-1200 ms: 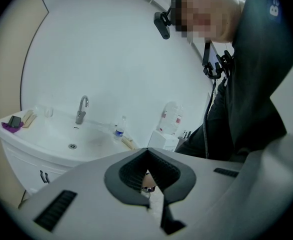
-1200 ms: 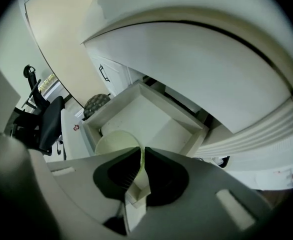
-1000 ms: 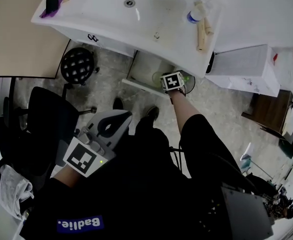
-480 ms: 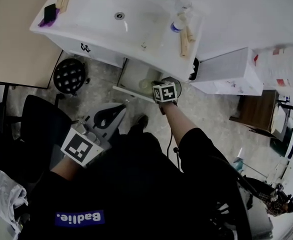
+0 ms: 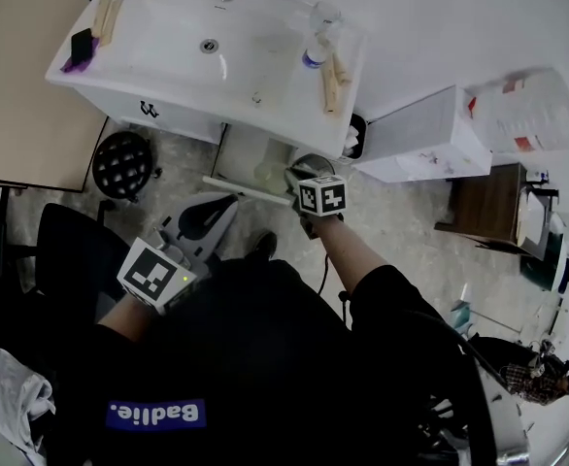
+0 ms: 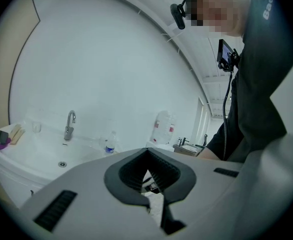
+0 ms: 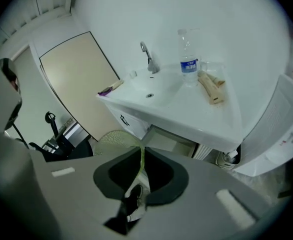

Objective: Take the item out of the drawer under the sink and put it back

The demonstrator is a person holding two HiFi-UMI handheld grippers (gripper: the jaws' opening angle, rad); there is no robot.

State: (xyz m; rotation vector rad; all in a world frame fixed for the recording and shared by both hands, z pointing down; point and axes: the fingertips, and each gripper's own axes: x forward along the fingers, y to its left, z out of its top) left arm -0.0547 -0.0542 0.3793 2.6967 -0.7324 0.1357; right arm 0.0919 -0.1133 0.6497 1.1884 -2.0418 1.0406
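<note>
The pale green see-through disc (image 7: pixel 115 141) is pinched by its edge between the closed fingers of the right gripper (image 7: pixel 140 159). It's held just in front of the open drawer (image 5: pixel 249 159), which is seen a bit past the fingertips and right under the white sink (image 5: pixel 217 61). Further beyond those fingers, a water bottle (image 7: pixel 188 63) is stood on the sink top and some wooden sticks (image 7: pixel 210 88) are laid just beside it. The left gripper (image 6: pixel 147 155) is held low near the person's body, well apart from the drawer, its fingers pressed together with nothing clamped between them.
</note>
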